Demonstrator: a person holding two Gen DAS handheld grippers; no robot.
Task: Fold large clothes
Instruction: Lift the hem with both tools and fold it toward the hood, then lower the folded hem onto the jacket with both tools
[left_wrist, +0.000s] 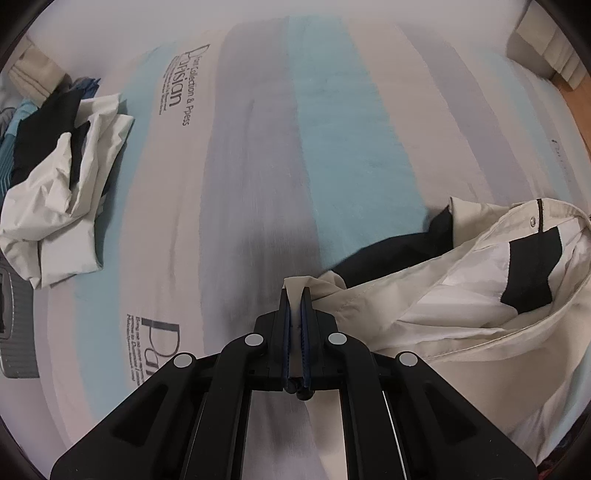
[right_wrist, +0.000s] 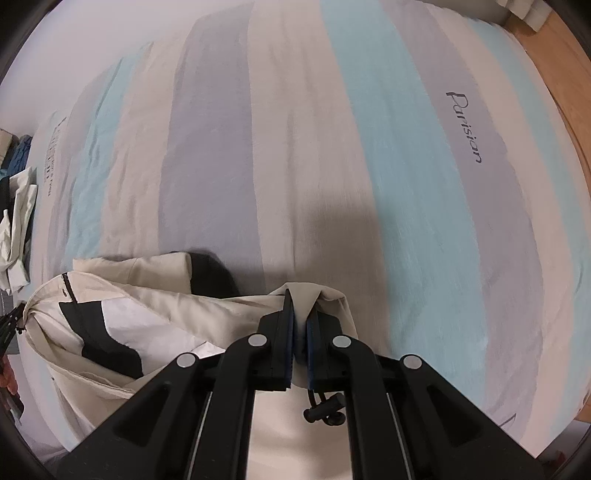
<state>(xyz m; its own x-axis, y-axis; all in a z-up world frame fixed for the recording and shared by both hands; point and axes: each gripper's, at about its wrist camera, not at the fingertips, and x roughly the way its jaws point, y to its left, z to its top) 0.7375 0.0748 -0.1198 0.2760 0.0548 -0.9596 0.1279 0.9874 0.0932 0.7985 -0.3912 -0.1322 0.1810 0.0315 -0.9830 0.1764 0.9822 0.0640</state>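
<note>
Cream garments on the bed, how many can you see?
2. The cream jacket hangs pinched between both grippers; a crumpled cream garment lies at the bed's left edge. The pile there may hide more.

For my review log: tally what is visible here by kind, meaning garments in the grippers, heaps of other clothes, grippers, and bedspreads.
Cream-and-black jacket held: 1
Heap of other clothes: 1
Grippers, left gripper and right gripper: 2
Striped bedspread: 1
Total: 5

A bed (right_wrist: 295, 147) spread with a striped sheet in blue, grey and cream, printed "Parisian", beside a wooden floor (right_wrist: 561, 74) at right.
</note>
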